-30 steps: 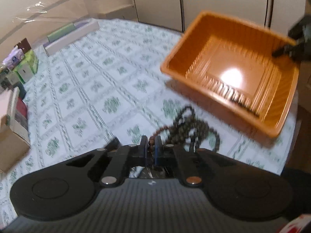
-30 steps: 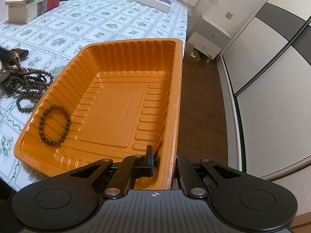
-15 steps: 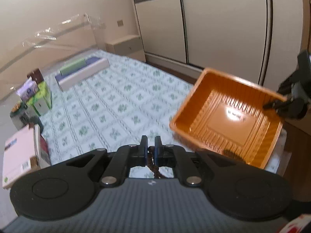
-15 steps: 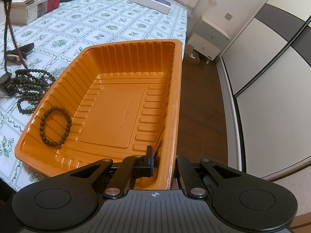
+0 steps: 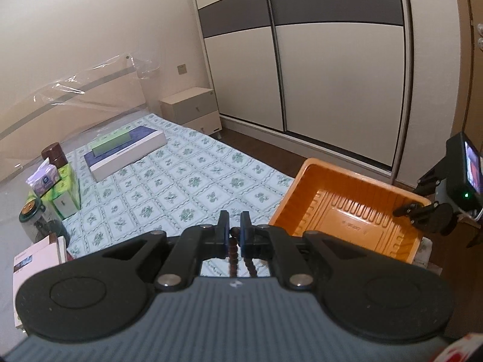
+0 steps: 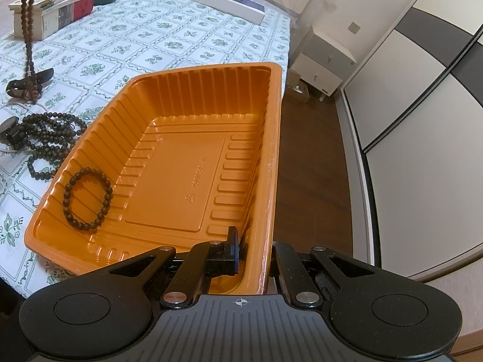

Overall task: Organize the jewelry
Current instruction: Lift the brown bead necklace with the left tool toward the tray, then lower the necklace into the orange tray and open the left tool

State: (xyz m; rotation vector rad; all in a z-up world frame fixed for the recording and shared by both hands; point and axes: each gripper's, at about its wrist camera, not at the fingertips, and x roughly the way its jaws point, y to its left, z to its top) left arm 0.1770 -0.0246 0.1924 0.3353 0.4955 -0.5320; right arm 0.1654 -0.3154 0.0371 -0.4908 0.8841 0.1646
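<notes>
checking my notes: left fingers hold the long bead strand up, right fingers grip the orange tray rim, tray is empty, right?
Not empty: the right wrist view shows a dark bead bracelet lying inside the orange tray. The rest holds: the left gripper pinches the bead strand, and the right gripper grips the tray rim.

A tall wardrobe (image 5: 317, 60) with sliding doors in cream and a dark grey band fills the far wall, its tracks running down to a dark wood floor (image 6: 314, 157). Beside it stands a low bedside cabinet (image 5: 190, 111) with pale drawers, against a plain cream wall (image 5: 90, 24) that carries a small switch plate (image 5: 181, 68). A headboard wrapped in clear plastic film (image 5: 75, 96) runs along that wall. The bed is covered by a white cloth with a green floral grid (image 5: 187, 178). The light is soft, warm and even.
</notes>
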